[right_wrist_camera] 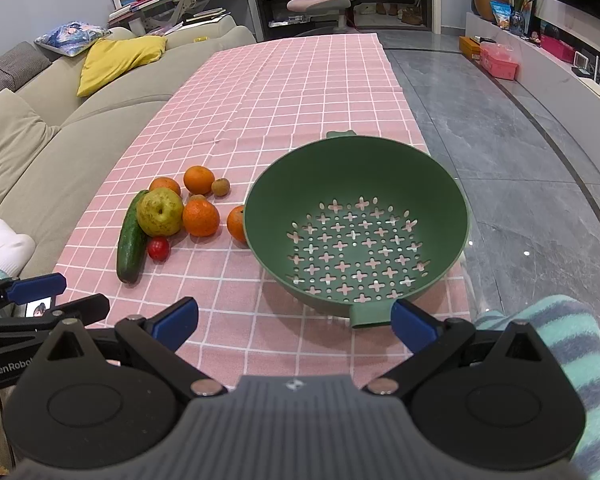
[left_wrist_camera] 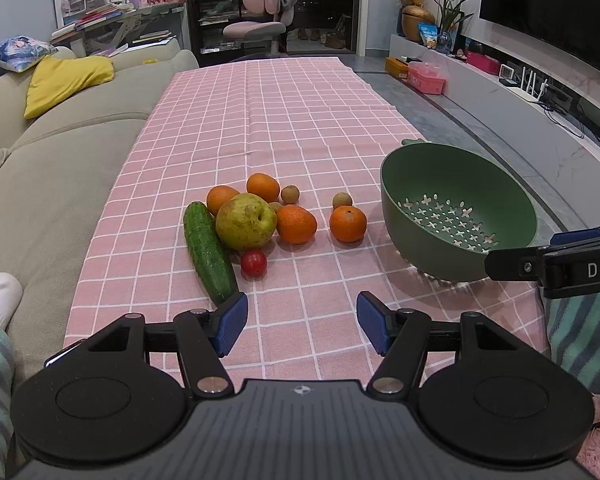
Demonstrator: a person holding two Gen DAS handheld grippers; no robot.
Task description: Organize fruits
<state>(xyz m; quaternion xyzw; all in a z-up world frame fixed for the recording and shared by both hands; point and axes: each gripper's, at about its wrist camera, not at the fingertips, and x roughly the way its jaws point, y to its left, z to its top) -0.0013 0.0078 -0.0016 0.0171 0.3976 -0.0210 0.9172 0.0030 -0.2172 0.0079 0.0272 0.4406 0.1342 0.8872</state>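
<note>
Left wrist view: big desk (left_wrist_camera: pixel 300 120) under a pink checked cloth, sofa (left_wrist_camera: pixel 52 168) along its left side. Next in size, green strainer bowl (left_wrist_camera: pixel 456 216) on the right part of the desk, empty, holes in its floor. Then long green cucumber (left_wrist_camera: pixel 209 252), lying with one end toward the left gripper (left_wrist_camera: pixel 302 320) and the other end pointing away and a bit left. Yellow-green pear (left_wrist_camera: pixel 246 222) touching the cucumber. Four oranges: one (left_wrist_camera: pixel 296 224) beside the pear, two (left_wrist_camera: pixel 222 198) (left_wrist_camera: pixel 263 187) behind it, one (left_wrist_camera: pixel 348 224) alone, nearer the bowl. Little red tomato (left_wrist_camera: pixel 253 263) in front of the pear. Two small brown round fruits (left_wrist_camera: pixel 290 194) (left_wrist_camera: pixel 342 201) at the back, too small to name.

Left fingers (left_wrist_camera: pixel 232 324) wide apart, holding nothing, just short of the cucumber's near end. Fruit pile straight ahead and a little left of them.

Right wrist view: right gripper (right_wrist_camera: pixel 296 320) spread wide too, empty, sitting right at the bowl's (right_wrist_camera: pixel 456 208) near edge, by its little tab. Fruit pile off to its left, well apart.

Likely plan: left side is nearer the fruit, so left side picks. Cucumber points almost straight at the fingers, so a turn of the wrist looks needed to close across its thin sides. Round orange may be an easier first pick. Nothing in the bowl yet, so the job looks just begun.
</note>
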